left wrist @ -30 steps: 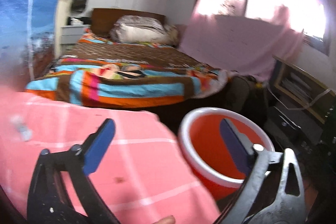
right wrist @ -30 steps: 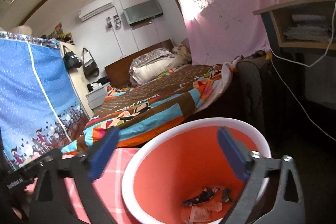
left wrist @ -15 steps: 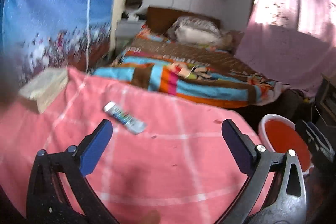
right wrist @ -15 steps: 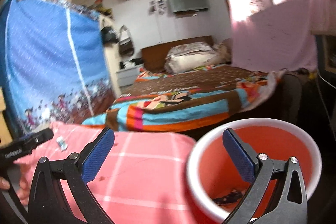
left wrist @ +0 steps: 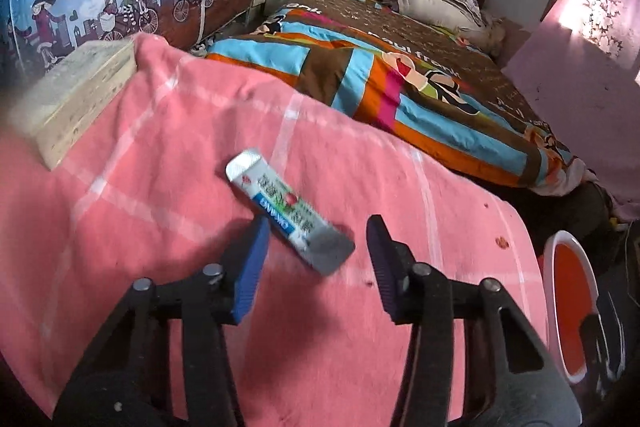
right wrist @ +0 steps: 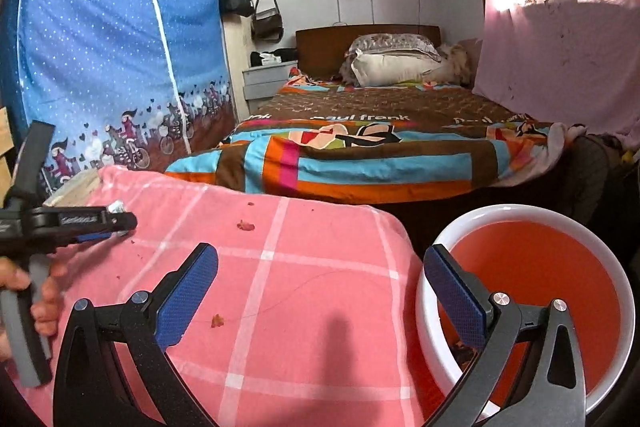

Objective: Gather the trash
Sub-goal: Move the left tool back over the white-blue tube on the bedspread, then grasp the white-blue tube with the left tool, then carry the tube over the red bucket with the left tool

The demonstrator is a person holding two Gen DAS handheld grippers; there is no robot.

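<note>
Left wrist cam: I'm closing the left gripper (left wrist: 316,247) around a toothpaste-style wrapper (left wrist: 288,217) lying on the pink checked cloth (left wrist: 160,187). The wrapper's sitting between the pads, not pinched yet. My right gripper (right wrist: 320,291) is hanging wide open and empty, just beside the red bin (right wrist: 560,267).

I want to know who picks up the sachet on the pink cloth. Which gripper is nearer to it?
Left. The left gripper straddles the sachet, jaws closing around its near end. The right gripper is open, well off to the side by the red bin.
</note>
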